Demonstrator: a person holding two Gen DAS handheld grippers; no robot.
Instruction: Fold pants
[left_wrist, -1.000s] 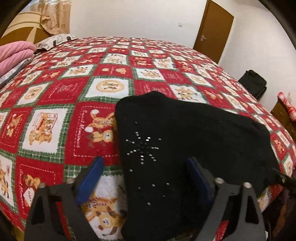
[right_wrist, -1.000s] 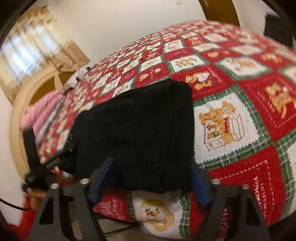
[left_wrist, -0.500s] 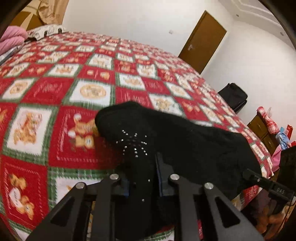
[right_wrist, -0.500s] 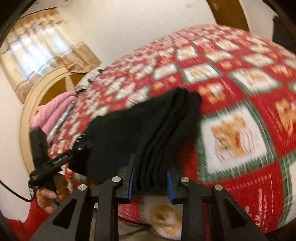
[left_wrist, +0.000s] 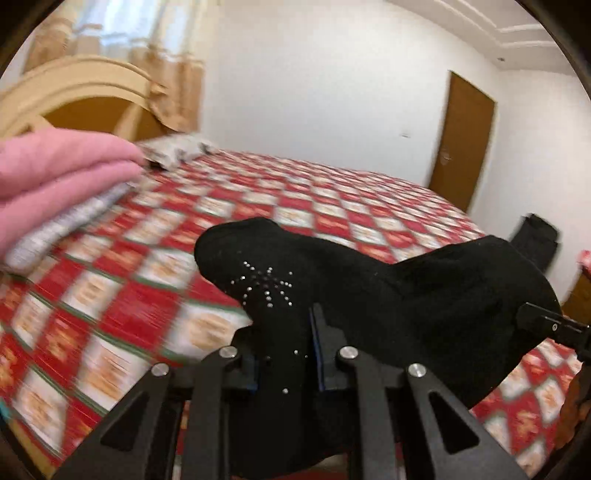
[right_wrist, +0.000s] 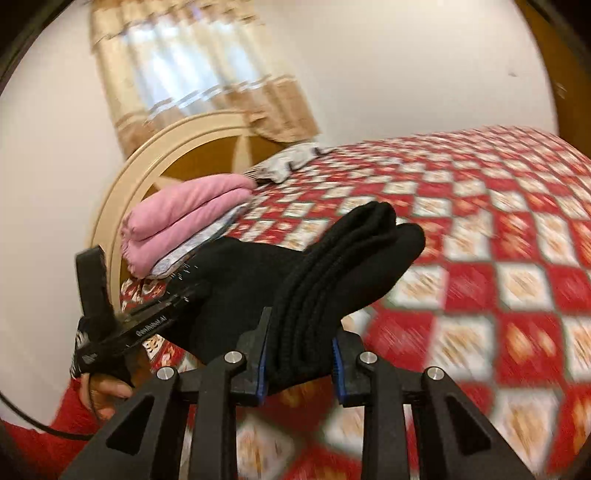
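Both the left gripper (left_wrist: 286, 354) and right gripper (right_wrist: 298, 352) clamp opposite ends of the folded black knit pants (left_wrist: 369, 291), lifted clear above the red patchwork bedspread (left_wrist: 110, 295), apparently for carrying.

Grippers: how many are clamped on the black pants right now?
2. The left gripper pinches the black pants near the rhinestone pattern; the right gripper is shut on the stacked folded edge.

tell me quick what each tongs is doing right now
Left tongs: shut on the black pants.
Right tongs: shut on the black pants, on a bunched fold.
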